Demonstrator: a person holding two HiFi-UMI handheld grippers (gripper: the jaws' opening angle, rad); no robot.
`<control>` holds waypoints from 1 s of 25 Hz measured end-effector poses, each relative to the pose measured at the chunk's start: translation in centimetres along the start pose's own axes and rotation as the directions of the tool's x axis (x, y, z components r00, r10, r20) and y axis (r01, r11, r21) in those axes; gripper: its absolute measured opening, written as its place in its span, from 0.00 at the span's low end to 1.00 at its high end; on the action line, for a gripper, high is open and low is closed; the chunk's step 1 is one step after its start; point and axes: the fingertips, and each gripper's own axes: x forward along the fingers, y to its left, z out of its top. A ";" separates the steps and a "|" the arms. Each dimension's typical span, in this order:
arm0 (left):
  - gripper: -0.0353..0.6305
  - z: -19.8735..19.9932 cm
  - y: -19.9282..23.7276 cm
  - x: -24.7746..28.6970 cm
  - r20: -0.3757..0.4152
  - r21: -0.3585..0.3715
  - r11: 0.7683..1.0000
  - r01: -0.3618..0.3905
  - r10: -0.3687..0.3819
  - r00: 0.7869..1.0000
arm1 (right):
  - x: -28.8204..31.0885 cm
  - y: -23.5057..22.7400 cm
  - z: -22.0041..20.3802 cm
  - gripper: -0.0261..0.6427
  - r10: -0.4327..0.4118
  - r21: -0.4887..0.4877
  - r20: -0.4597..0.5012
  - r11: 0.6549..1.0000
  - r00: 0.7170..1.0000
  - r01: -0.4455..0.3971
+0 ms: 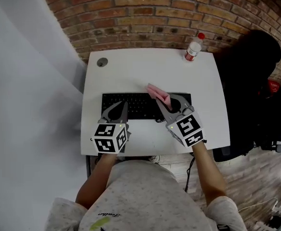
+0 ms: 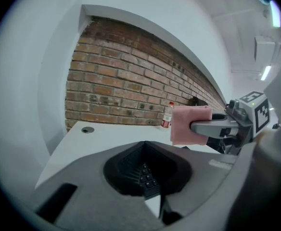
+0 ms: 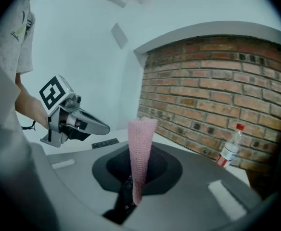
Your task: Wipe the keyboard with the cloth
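A black keyboard (image 1: 140, 106) lies across the middle of a white desk (image 1: 131, 71). My right gripper (image 1: 162, 100) is shut on a pink cloth (image 1: 158, 93) and holds it over the keyboard's right half. The cloth (image 3: 140, 153) stands upright between the jaws in the right gripper view. In the left gripper view the cloth (image 2: 189, 124) hangs from the right gripper (image 2: 212, 126) above the desk. My left gripper (image 1: 122, 105) hovers over the keyboard's left part, jaws together and empty. Keys (image 2: 147, 174) show through its jaws.
A plastic bottle with a red cap (image 1: 194, 47) stands at the desk's far right corner. A round cable grommet (image 1: 102, 62) sits at the far left. A brick wall (image 1: 155, 18) backs the desk. A black chair (image 1: 249, 85) stands to the right.
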 end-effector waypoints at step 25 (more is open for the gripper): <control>0.05 0.9 -0.9 1.6 -0.017 0.062 0.993 0.097 -0.096 0.995 | -3.0 -4.2 -1.8 0.08 -0.268 0.303 0.014 0.919 0.963 0.251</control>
